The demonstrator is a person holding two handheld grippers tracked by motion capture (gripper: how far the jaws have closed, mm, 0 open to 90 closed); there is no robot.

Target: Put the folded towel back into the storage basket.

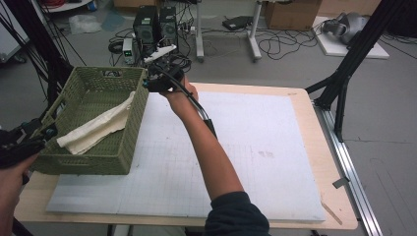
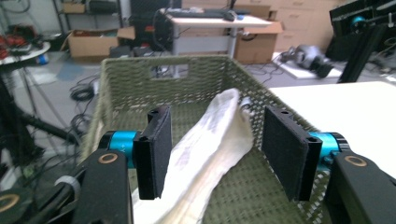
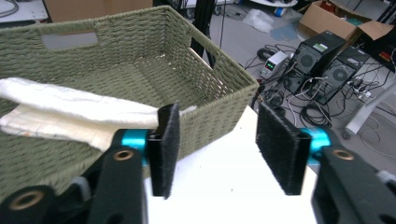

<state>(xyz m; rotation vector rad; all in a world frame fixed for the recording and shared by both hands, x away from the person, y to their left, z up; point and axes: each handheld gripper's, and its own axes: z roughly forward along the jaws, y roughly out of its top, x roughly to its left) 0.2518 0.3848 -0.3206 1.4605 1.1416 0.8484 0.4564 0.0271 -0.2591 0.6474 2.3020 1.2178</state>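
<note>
Both pairs of jaws stood spread and pinched nothing.

From the high view, the left gripper point(image 1: 30, 139) hovered at the near left corner of the green basket point(image 1: 129, 129), which stood on the left part of the table point(image 1: 314, 162). The right gripper point(image 1: 158, 78) was at the far right corner of the basket, just outside its rim. The white cloth point(image 1: 96, 129) lay across the basket, one end hanging over the near left rim, probably because each end was let go at its own corner.

From the left gripper view, the cloth point(image 2: 212, 142) ran between the spread pads point(image 2: 153, 151) without being pressed, and the basket point(image 2: 130, 79) was straight ahead.

From the right gripper view, the pads point(image 3: 164, 147) were over the white table surface point(image 3: 224, 182) beside the basket point(image 3: 205, 93). The cloth point(image 3: 70, 114) rested inside, apart from them, so I judged the placing as done.
</note>
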